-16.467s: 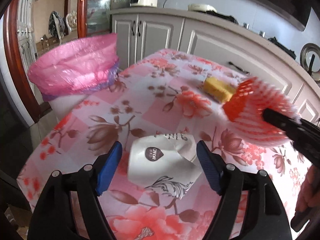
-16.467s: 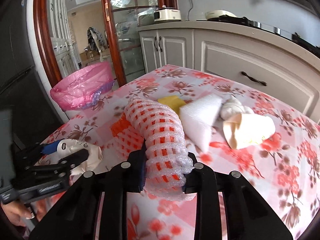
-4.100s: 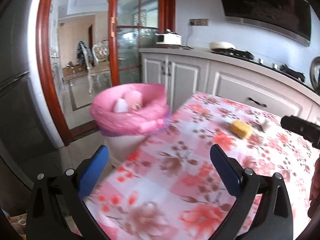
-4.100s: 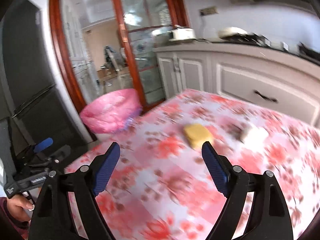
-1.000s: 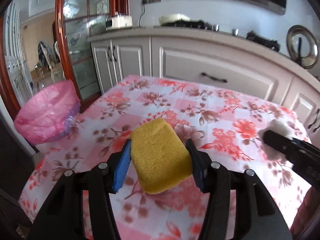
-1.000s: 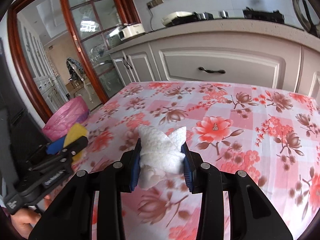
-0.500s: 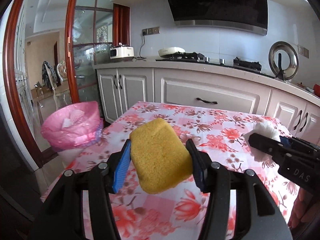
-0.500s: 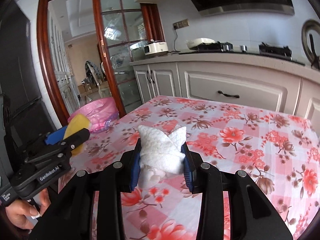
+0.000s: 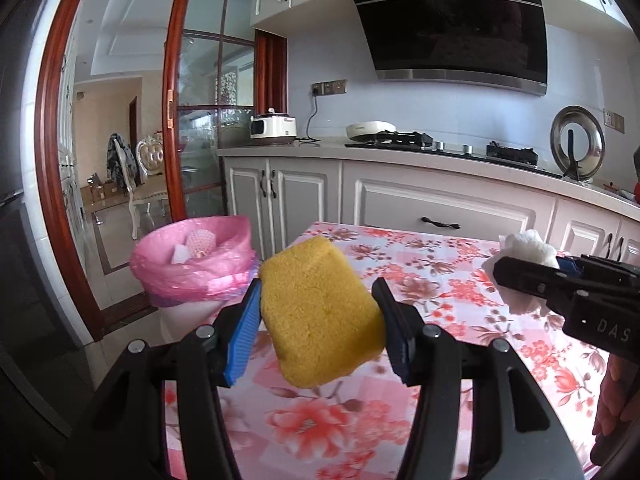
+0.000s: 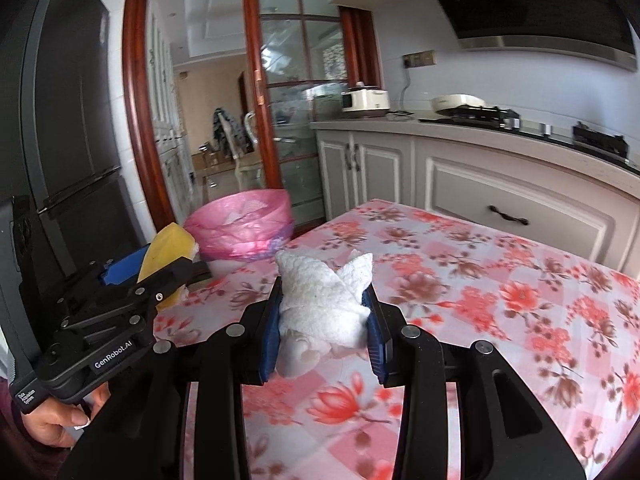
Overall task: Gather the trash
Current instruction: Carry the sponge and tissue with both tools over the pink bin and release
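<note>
My left gripper (image 9: 318, 320) is shut on a yellow sponge (image 9: 320, 312) and holds it in the air above the table's near left end. My right gripper (image 10: 323, 316) is shut on a crumpled white paper towel (image 10: 324, 304), also lifted above the table. The bin with the pink bag (image 9: 196, 268) stands on the floor beyond the table's left end, with white and netted trash inside; it also shows in the right wrist view (image 10: 244, 226). Each gripper appears in the other's view: the right one (image 9: 532, 280), the left one (image 10: 160, 268).
The table with the floral pink cloth (image 10: 500, 288) lies under both grippers. Grey kitchen cabinets (image 9: 440, 212) and a counter with a stove run behind it. A glass door with a red wooden frame (image 9: 176, 120) and a dark fridge (image 10: 68, 140) stand at the left.
Both grippers have risen and tilted up with their loads. The bin now sits closer and more central in both views.
</note>
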A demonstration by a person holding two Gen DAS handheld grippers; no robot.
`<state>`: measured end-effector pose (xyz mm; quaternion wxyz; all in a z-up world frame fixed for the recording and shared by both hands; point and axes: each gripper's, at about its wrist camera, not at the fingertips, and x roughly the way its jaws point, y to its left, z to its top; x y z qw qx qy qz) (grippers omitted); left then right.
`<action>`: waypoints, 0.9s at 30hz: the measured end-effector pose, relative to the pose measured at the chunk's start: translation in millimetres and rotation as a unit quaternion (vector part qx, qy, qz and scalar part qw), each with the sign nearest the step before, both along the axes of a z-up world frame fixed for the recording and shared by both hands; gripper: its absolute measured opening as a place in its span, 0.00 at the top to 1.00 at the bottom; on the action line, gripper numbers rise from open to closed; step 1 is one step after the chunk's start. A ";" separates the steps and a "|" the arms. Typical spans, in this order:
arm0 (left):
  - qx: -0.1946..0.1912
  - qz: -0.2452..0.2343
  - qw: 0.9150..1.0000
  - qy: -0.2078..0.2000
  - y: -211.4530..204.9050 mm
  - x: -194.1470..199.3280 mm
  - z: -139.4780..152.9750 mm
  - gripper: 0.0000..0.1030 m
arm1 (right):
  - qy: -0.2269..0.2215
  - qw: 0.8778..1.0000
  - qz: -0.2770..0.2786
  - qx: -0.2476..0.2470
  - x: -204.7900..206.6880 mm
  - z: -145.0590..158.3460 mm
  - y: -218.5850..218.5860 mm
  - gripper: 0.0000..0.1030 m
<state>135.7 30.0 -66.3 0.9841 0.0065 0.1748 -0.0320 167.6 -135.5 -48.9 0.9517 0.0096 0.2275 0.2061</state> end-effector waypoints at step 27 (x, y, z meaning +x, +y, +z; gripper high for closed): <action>-0.001 0.112 0.994 0.008 170.1 128.2 21.8 0.48 | 0.026 0.988 0.154 0.011 186.8 19.7 180.0 0.65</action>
